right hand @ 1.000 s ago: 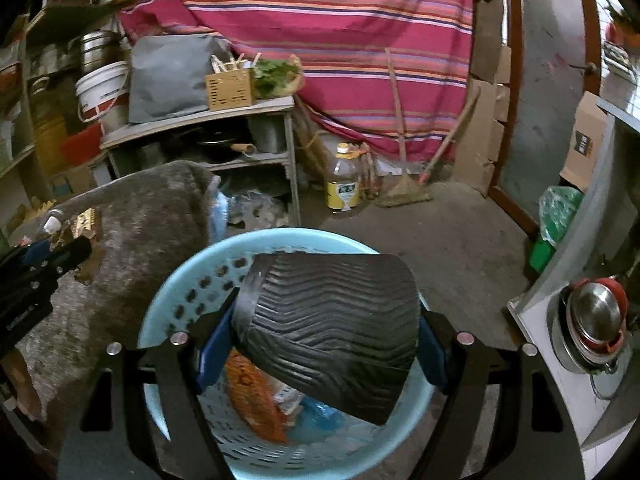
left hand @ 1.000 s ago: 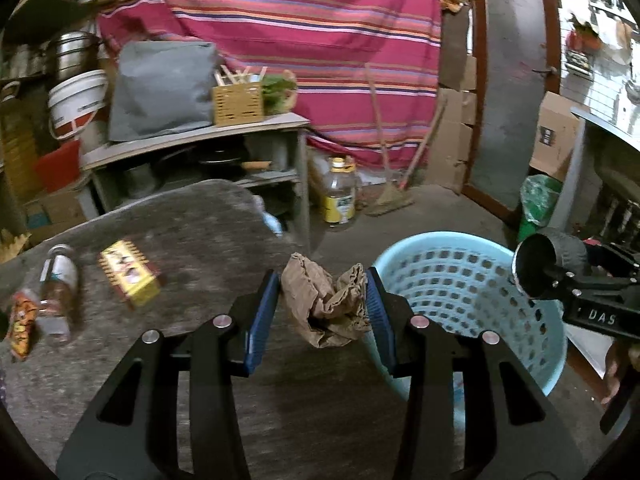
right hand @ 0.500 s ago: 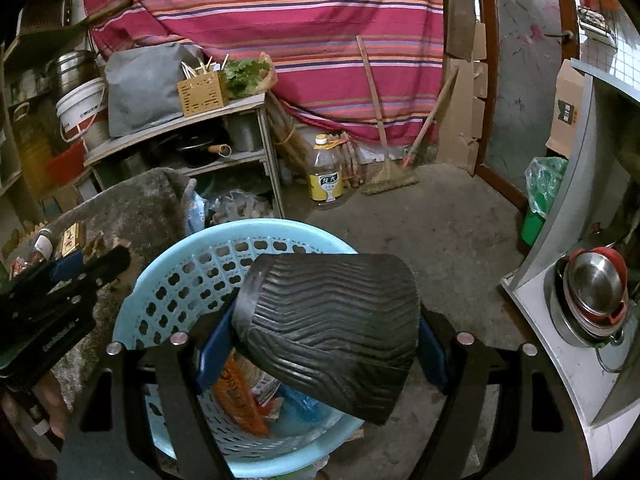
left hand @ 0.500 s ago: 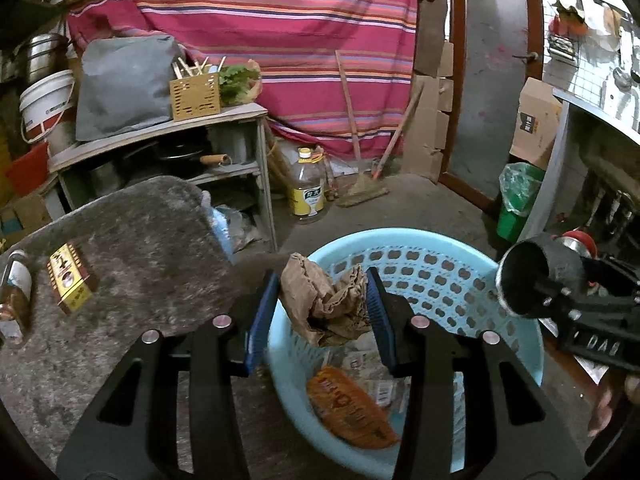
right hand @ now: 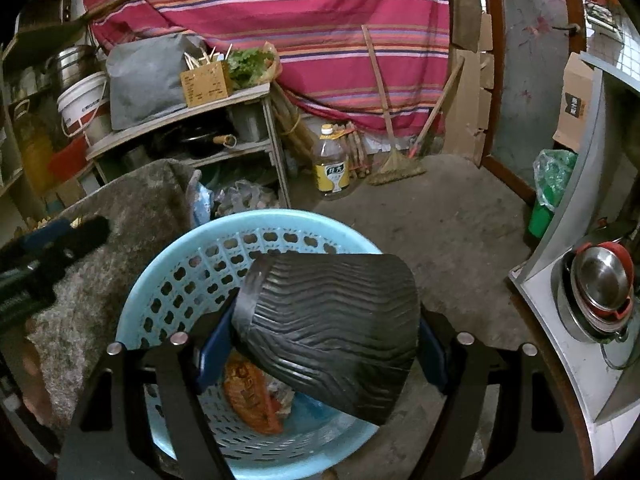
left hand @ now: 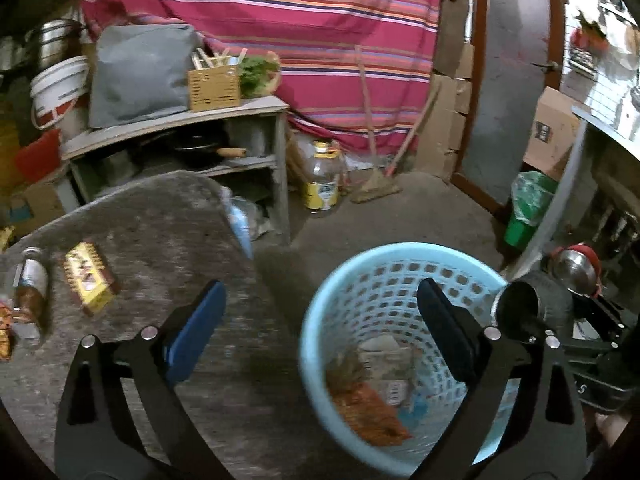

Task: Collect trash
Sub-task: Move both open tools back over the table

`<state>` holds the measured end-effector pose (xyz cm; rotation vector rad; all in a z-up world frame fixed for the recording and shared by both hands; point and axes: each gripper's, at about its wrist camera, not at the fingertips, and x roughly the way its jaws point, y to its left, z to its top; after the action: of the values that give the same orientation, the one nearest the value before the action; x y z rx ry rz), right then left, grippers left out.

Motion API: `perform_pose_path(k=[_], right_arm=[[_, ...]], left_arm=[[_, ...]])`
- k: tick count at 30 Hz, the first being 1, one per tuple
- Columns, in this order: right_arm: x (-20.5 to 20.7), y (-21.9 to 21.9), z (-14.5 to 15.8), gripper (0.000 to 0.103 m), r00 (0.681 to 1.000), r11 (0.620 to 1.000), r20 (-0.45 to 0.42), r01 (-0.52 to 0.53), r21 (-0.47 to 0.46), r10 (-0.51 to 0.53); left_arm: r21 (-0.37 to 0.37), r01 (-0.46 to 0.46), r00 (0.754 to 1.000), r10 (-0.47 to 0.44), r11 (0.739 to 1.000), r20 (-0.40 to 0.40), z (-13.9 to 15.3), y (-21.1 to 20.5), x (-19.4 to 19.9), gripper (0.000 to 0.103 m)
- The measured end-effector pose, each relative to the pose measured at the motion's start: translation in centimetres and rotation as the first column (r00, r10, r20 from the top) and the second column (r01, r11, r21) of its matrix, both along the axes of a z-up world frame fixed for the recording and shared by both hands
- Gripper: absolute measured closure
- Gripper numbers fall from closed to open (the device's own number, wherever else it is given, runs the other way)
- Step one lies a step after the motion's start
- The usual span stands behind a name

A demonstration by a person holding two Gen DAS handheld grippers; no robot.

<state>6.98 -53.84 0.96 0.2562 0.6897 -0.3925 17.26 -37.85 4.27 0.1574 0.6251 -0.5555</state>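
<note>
My left gripper (left hand: 320,292) hangs over the near edge of the grey felt table (left hand: 160,232) and the light blue basket (left hand: 320,320). Its jaws are opening wide and nothing is between them. Brown crumpled paper (left hand: 348,364) lies in the basket beside an orange wrapper (left hand: 368,412). A yellow and red box (left hand: 90,278) and a small bottle (left hand: 30,288) lie on the table at the left. My right gripper (right hand: 324,332) is shut on a black ribbed cup (right hand: 332,312), tilted above the basket (right hand: 168,264). The same cup (left hand: 528,312) shows at the right of the left wrist view.
A shelf (left hand: 180,120) with a grey bag and a woven box stands behind the table. An oil bottle (left hand: 322,184) and a broom (left hand: 376,188) are on the floor by the striped cloth. At the right are a green bin (left hand: 528,216) and a counter with a metal pot (right hand: 600,284).
My left gripper opened and the crumpled brown paper left its pads and now lies in the basket. The right gripper keeps its hold on the black cup.
</note>
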Motion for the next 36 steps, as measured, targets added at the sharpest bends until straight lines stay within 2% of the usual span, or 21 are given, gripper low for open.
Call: perform_pose_path(k=[5,13,15,16,19,22,28,36], right_arm=[[1.3,0.8,-0.4,0.027,1.000,1.000,-0.009,-0.004,0.027,0.004],[3.4,2.8,-0.7,0.026,1.000,0.998,-0.012,0.000,0.055,0.001],[3.9,3.1,-0.8,0.020,1.000,0.998,-0.012,0.021,0.057,-0.021],[4.1,3.1,-1.1,0.007,0.999,0.998,-0.023,0.030,0.063,-0.029],[4.9,3.2,-1.9,0.005,0.993,0.992,-0.089,0.080,0.098,-0.071],[5.0,3.6,-1.6,0.005,0.994,0.987,-0.068,0.098,0.123,-0.090],[5.1,7.4,1.5,0.005,0.995,0.996,0.087,0.050,0.073,-0.056],[8.2,13.3,2.6,0.005,0.990,0.999,0.131,-0.050,0.008,0.049]], left_arm=[[0.011,-0.057,0.998,0.057,0.998,0.014,1.0,2.9,0.5,0.006],[0.014,-0.138,0.990,0.137,0.990,0.039,2.0,7.7,1.0,0.006],[0.010,-0.154,0.987,0.154,0.988,0.038,2.1,9.0,1.1,0.006],[0.008,-0.162,0.986,0.161,0.987,0.037,2.1,9.7,1.1,0.006],[0.007,-0.182,0.982,0.182,0.983,0.041,2.2,11.6,1.4,0.006],[0.005,-0.210,0.977,0.209,0.978,0.042,2.2,13.8,2.0,0.006],[0.017,-0.274,0.960,0.273,0.962,0.057,1.8,18.5,3.4,0.006],[0.038,-0.388,0.921,0.386,0.921,0.050,0.0,26.0,6.0,0.006]])
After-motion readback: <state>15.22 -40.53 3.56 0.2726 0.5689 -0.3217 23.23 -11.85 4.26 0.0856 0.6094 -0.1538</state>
